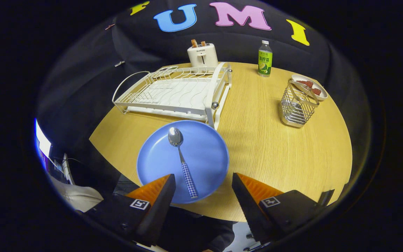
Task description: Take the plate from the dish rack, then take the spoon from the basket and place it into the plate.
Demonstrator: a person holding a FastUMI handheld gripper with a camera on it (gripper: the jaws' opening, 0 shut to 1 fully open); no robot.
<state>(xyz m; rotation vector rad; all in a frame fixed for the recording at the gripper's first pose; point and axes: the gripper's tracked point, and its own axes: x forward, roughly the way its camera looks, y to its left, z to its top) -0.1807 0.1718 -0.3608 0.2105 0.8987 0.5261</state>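
A blue plate (201,147) lies flat on the wooden table (275,150), just ahead of my fingers and in front of the white dish rack (177,92). A spoon (182,159) with a checked handle rests in the plate, its bowl pointing toward the rack and its handle end near my left finger. The wire basket (297,106) stands far off beyond my right finger. My gripper (203,180) hovers above the near rim of the plate, open, with nothing between its fingers.
A white toaster (202,54) with toast sits behind the rack. A green-labelled bottle (264,58) stands at the back of the table. A small dish (310,87) with red pieces lies behind the basket. The table's curved near edge runs under my fingers.
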